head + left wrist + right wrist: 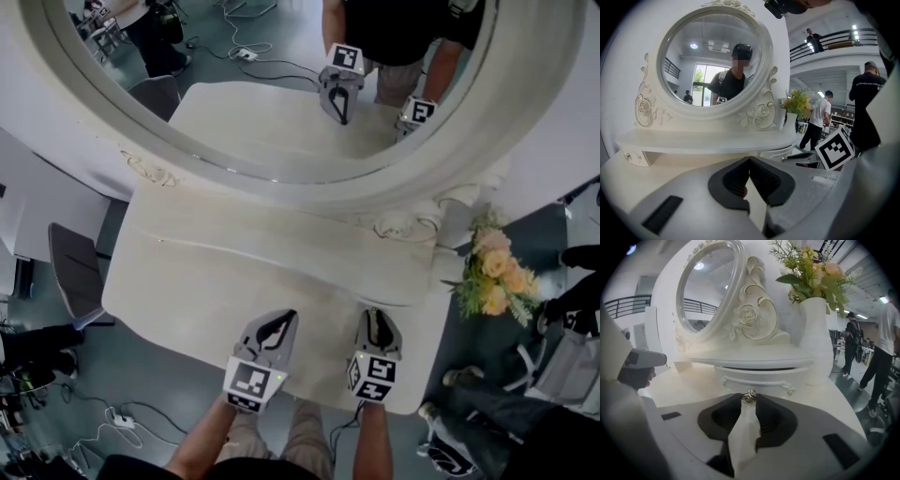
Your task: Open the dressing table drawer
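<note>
A small white drawer (761,380) sits under the raised shelf of the white dressing table (216,281), to the right of the oval mirror (281,84). A dark gap shows between the shelf and the drawer's top. The drawer's round silver knob (749,395) lies between the tips of my right gripper (749,398), which is shut on it. In the head view my right gripper (375,317) is over the table's front right. My left gripper (289,319) hovers beside it over the tabletop, and its jaws (749,161) are shut on nothing.
A white vase (816,338) of yellow and pink flowers (495,272) stands at the table's right end, close to the drawer. Another small drawer (635,158) sits under the shelf's left end. A grey chair (75,272) and cables are on the floor at left; people stand at right.
</note>
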A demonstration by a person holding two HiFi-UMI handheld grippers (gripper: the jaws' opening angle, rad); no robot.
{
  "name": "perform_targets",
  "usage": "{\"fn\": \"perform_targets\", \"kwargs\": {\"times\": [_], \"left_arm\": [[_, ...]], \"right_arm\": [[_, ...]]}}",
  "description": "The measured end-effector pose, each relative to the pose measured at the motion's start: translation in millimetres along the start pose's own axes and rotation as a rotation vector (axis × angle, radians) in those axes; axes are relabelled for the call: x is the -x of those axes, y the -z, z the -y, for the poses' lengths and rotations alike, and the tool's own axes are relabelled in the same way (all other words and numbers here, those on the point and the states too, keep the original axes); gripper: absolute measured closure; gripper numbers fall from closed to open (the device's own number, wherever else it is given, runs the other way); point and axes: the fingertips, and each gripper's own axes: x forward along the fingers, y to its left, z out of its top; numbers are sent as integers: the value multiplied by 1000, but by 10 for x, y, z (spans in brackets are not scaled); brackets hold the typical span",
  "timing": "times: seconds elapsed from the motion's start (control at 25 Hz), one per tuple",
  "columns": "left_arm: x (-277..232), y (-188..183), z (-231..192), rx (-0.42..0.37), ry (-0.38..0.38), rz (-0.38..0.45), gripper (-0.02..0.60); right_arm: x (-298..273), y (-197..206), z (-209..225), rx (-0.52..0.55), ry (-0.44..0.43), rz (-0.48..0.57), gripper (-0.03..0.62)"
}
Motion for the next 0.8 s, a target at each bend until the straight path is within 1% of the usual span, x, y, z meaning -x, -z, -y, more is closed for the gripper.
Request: {"fn": "perform_targets", "kwargs": {"times": [0.28, 0.44, 0.8], "left_arm": [[63, 48, 24, -7, 7, -3, 578], [111, 90, 42, 21, 9, -27, 578], [190, 108, 32, 3, 4, -14, 578]], "right_arm": [[69, 72, -25, -8, 2, -6, 500], [94, 97, -30, -10, 8, -4, 502], [136, 116, -42, -19, 6, -2, 510]]}}
